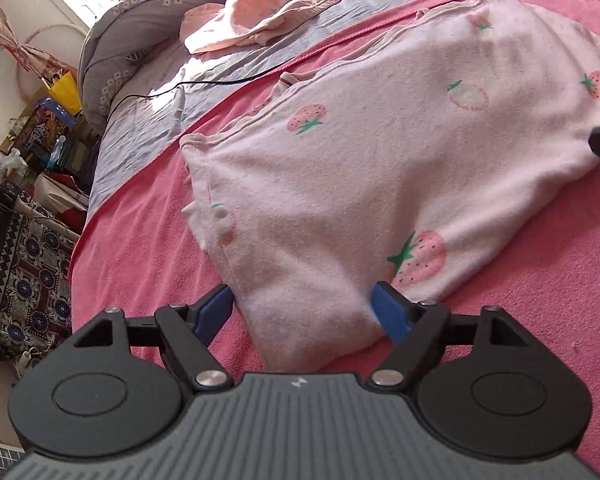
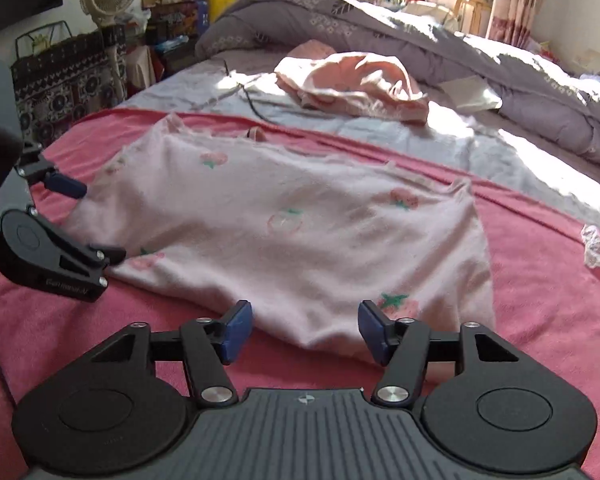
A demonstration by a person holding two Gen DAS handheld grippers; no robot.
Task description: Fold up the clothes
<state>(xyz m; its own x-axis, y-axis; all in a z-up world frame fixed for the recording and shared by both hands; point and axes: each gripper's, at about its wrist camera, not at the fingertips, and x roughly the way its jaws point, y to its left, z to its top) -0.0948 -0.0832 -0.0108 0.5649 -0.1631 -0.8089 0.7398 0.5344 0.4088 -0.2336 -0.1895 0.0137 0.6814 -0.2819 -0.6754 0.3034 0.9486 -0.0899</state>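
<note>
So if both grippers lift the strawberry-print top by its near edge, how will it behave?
The strawberry-print top is thin, creased knit, so it will likely drape and sag between the open left gripper and right gripper. It probably drags on the fuzzy pink blanket rather than sliding.

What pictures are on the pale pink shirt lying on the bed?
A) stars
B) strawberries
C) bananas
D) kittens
B: the pale pink shirt spread on the red blanket is dotted with pink strawberries with green leaves.

Strawberry-print shirt flat on pink blanket (both open grippers at its near edge)
</note>
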